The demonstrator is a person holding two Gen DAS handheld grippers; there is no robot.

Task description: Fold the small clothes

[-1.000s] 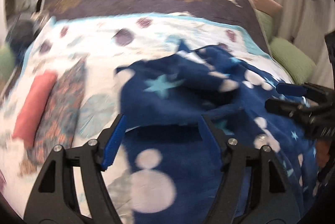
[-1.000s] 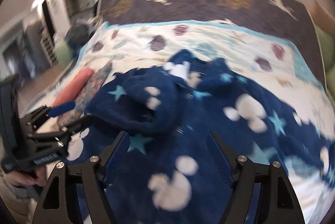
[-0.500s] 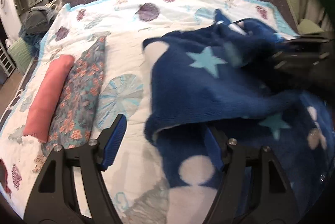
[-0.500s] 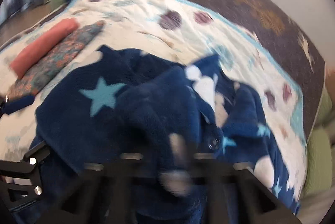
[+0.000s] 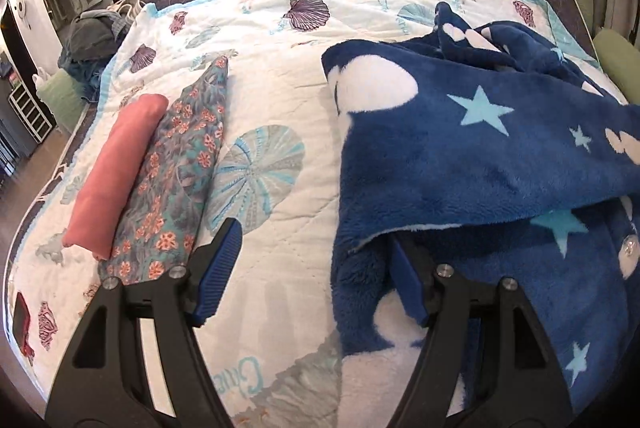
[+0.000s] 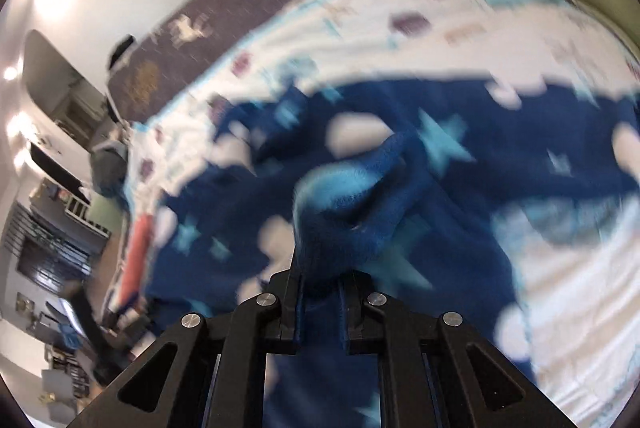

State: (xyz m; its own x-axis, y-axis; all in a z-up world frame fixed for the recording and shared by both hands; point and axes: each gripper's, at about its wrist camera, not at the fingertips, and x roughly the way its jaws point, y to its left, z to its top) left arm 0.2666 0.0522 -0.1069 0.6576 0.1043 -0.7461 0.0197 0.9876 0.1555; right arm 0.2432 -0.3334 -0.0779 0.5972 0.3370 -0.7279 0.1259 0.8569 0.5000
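Observation:
A dark blue fleece garment (image 5: 480,155) with white blobs and light blue stars lies rumpled on the right half of the bed, one flap folded over itself. My left gripper (image 5: 314,240) stands open at the garment's left edge. Its right finger (image 5: 406,276) is tucked under the folded flap and its left finger (image 5: 220,268) is over the bare quilt. In the blurred, rolled right wrist view my right gripper (image 6: 320,276) is shut on a bunched fold of the same fleece garment (image 6: 440,187), lifting it a little.
A white quilt (image 5: 280,67) with shell prints covers the bed. A rolled pink cloth (image 5: 116,171) and a folded floral cloth (image 5: 180,179) lie side by side at its left. Green cushions (image 5: 616,55) sit at the right edge, and a clothes pile (image 5: 92,43) at the far left.
My right gripper has shut on the fleece, rolled over and swung out of the left wrist view. The flap now lies further across the garment. My left gripper sank toward the bed.

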